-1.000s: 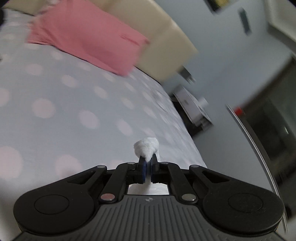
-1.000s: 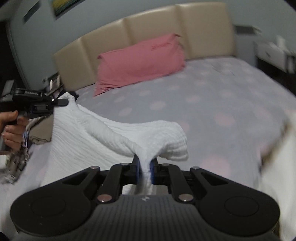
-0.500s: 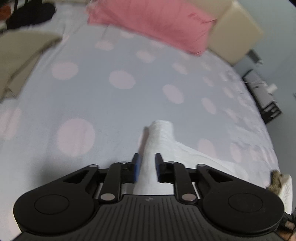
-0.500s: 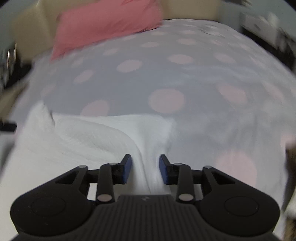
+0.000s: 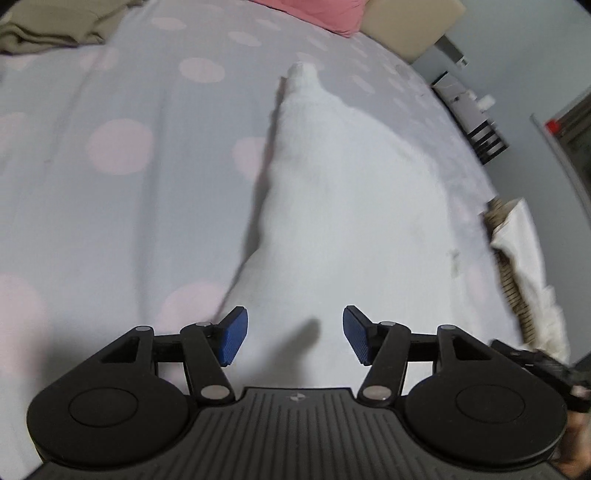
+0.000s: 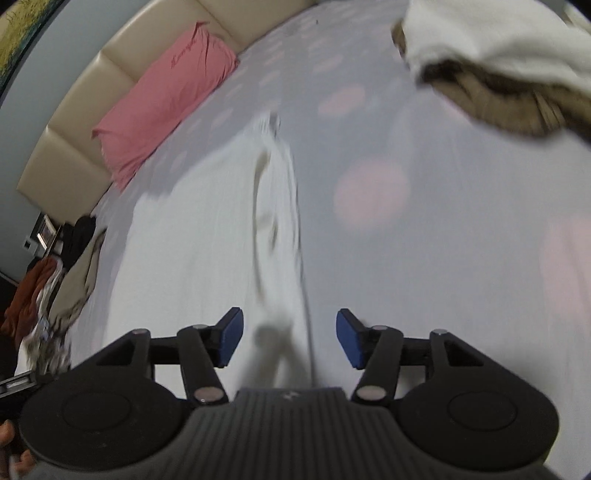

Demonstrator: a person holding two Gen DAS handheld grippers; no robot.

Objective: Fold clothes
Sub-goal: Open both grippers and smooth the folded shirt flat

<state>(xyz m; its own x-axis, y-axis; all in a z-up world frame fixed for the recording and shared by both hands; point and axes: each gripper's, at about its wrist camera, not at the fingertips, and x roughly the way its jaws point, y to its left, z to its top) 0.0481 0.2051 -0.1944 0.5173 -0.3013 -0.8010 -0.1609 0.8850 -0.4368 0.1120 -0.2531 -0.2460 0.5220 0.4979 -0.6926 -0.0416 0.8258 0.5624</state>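
A white textured garment (image 5: 351,192) lies spread on the grey bedsheet with pink dots (image 5: 110,155). In the left wrist view it runs away from the camera to a narrow far corner. My left gripper (image 5: 294,341) is open and empty, just above the garment's near edge. In the right wrist view the same garment (image 6: 207,229) lies flat with a raised fold along its right side. My right gripper (image 6: 289,343) is open and empty over the near end of that fold.
A pink pillow (image 6: 166,96) leans on the beige headboard (image 6: 74,122). A woven basket with white and brown cloth (image 6: 498,62) sits at the right, also in the left wrist view (image 5: 524,258). Loose clothes (image 6: 55,284) lie at the left. A beige cloth (image 5: 55,26) lies far left.
Both grippers opened and let go of the white garment, which dropped flat on the bed. Both grippers then pulled back, jaws opened wider.
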